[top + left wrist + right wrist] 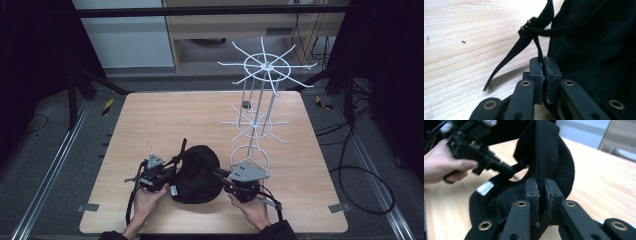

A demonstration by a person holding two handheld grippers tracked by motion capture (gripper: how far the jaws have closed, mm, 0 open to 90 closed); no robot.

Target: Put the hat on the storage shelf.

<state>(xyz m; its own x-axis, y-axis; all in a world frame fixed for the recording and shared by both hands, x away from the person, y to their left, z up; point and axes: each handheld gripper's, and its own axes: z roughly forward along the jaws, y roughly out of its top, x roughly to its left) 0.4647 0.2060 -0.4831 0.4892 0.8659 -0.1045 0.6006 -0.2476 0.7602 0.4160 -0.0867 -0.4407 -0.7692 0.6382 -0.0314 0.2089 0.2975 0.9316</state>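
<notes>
left gripper [167, 176] clamped on cap's strap [539, 51] | right gripper [222, 176] pinching black cap [197, 172] fabric | cap near tabletop's [150, 120] front edge | white wire rack [260, 100] toward far right corner

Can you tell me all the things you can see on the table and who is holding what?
black cap: one, black, near edge of the table, between the two grippers
cap strap: one, black, with a small brass buckle, at the cap's left side
white wire rack: one, white, tiered with spokes, standing on the right half of the table
wooden table: one, light wood
left gripper: one, black, shut on the cap strap
right gripper: one, black, shut on the black cap's edge
person's hands: two, at the bottom, one behind each gripper
</notes>
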